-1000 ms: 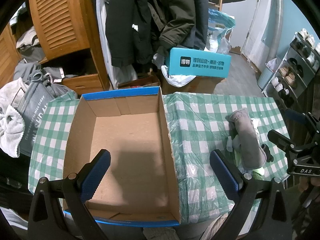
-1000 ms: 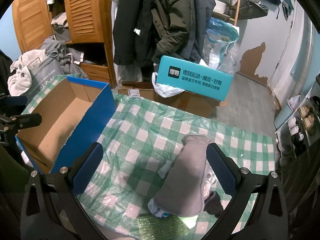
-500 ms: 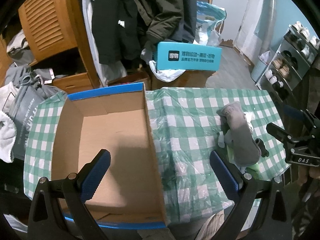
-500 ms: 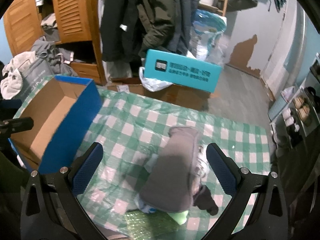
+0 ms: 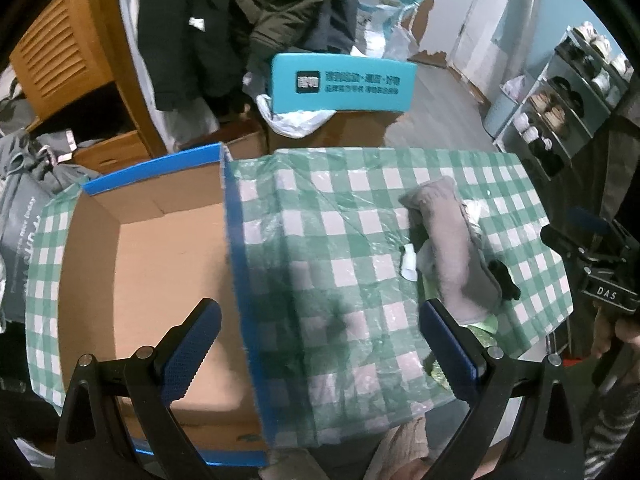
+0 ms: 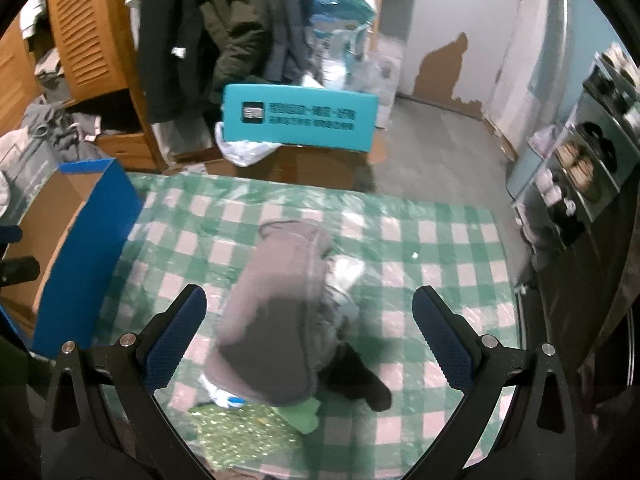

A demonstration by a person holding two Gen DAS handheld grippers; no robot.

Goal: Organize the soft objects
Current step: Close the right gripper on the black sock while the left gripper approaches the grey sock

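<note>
Right wrist view shows the right gripper (image 6: pixel 308 322), jaws spread and empty, having closed in over the grey sock (image 6: pixel 276 320) heaped on the checked tablecloth (image 6: pixel 440 236), while the released left gripper (image 5: pixel 318 344) has drifted from the cardboard box (image 5: pixel 160 264), so a pickup looks imminent.

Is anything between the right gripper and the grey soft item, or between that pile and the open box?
Nothing visible blocks the right gripper; its open jaws frame the grey soft item. Toward the cardboard box, only bare checked tablecloth lies between, but the box's blue side wall must be cleared.
</note>
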